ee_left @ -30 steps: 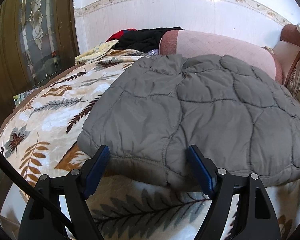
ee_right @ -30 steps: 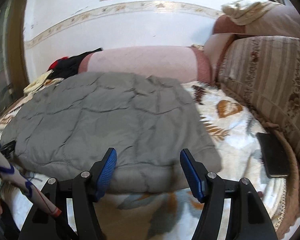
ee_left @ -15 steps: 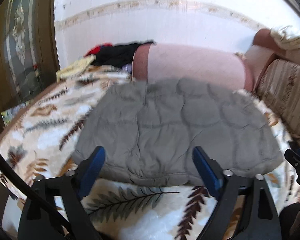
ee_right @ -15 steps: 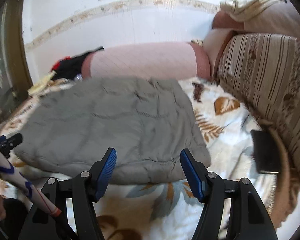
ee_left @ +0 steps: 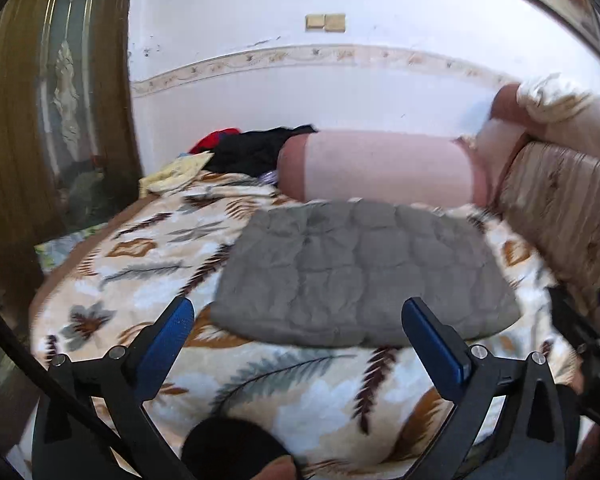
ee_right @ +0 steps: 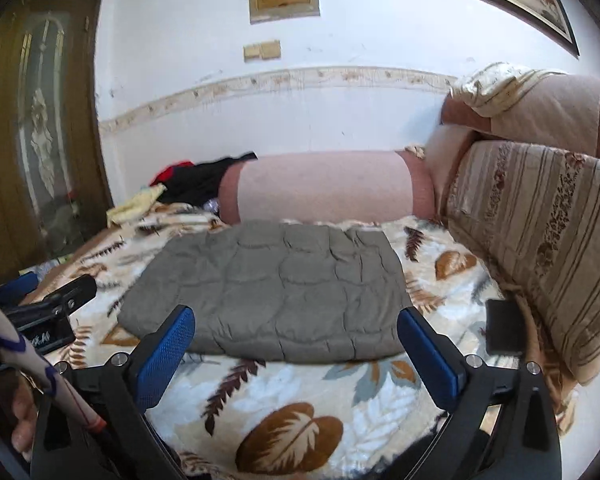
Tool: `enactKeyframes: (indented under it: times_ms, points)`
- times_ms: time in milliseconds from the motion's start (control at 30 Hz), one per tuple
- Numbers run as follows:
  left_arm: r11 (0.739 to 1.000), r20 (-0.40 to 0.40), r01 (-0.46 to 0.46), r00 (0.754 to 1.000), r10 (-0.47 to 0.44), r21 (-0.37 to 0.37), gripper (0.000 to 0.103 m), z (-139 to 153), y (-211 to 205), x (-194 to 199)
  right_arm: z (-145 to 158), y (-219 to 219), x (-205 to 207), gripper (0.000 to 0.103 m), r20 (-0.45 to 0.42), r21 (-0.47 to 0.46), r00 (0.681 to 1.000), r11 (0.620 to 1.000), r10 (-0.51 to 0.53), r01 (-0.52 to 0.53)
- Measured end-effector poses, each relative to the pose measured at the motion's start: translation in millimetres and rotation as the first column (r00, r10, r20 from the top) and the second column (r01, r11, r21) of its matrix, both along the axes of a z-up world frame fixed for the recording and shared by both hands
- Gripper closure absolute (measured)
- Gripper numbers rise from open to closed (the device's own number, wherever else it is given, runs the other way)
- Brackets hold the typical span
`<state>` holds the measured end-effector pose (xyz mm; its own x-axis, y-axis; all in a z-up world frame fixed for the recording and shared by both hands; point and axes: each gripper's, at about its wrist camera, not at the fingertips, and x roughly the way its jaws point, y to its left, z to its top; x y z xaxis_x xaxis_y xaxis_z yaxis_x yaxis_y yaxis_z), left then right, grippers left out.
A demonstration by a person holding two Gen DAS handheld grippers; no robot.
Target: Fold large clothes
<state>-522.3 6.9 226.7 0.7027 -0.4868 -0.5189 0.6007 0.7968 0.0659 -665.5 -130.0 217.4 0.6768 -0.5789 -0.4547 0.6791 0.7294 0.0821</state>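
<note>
White walls with a floral border strip back a bed covered by a leaf-patterned blanket [ee_left: 140,292], where a grey quilted jacket [ee_left: 360,268] lies folded into a flat, roughly rectangular bundle near the middle. The garment rests apart from both tools, its far edge close to a pink bolster pillow [ee_right: 324,186] set along the wall. The left gripper [ee_left: 296,336] hangs short of the jacket's near edge, its blue-padded fingers spread wide and holding nothing. The right gripper [ee_right: 294,340] is likewise held back from the bundle, fingers wide apart and empty. A heap of black, red and yellow clothes [ee_left: 236,152] sits at the bolster's left end. A striped cushion [ee_right: 540,240] lines the right side, with a dark flat object [ee_right: 504,326] lying on the blanket beside it. A wooden door with decorative glass [ee_left: 64,92] stands at left.
</note>
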Motion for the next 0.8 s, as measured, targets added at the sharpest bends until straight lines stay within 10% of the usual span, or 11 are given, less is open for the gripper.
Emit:
enactKeyframes:
  times_ms: [800]
  points:
    - [0.987,-0.068,-0.033,0.997,0.045,0.159,0.000,-56,-12,29,-50,-4,25,0.000,-0.107,0.036,0.993,0.999,0.044,-0.040]
